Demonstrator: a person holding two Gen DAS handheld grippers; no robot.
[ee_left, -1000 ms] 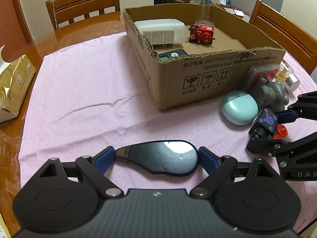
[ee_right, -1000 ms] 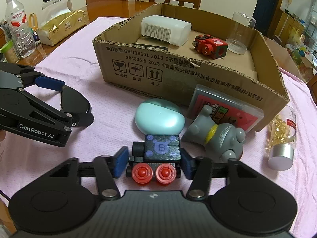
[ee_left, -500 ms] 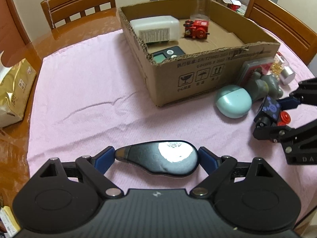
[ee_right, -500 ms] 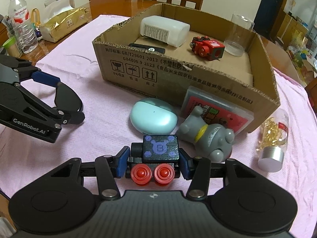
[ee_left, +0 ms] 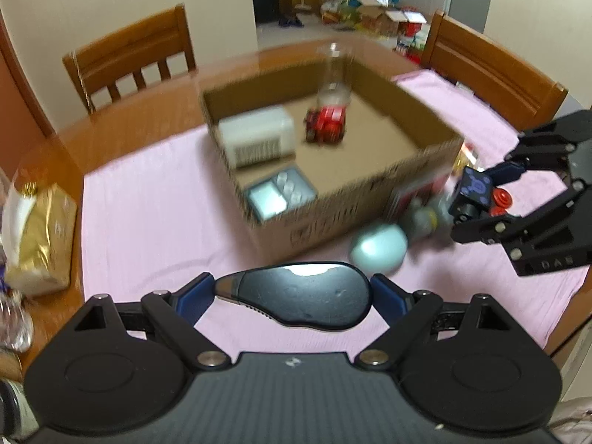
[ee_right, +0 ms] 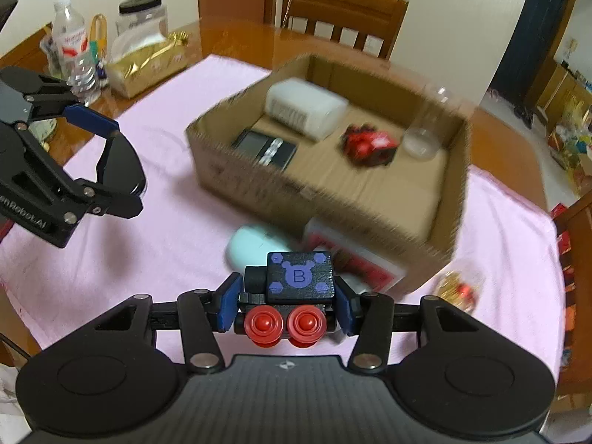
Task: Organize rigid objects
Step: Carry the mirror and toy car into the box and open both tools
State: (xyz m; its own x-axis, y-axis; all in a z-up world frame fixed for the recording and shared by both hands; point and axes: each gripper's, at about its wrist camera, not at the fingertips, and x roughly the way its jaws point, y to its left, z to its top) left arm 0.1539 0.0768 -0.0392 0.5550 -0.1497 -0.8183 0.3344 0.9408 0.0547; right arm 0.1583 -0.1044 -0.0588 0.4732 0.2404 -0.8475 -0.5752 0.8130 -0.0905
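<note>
We see the left gripper (ee_left: 294, 293) clamped on a glossy black teardrop-shaped object (ee_left: 296, 292), which spans the gap between both blue pads. The right gripper (ee_right: 286, 301) is clamped on a black toy block (ee_right: 292, 288) with a purple "B" and two red knobs. Both items are held above the pink cloth (ee_left: 155, 214) on the desk. Beyond them sits the open cardboard box (ee_right: 449, 199), containing a white container (ee_right: 305, 111) and a red toy (ee_right: 370, 144).
</note>
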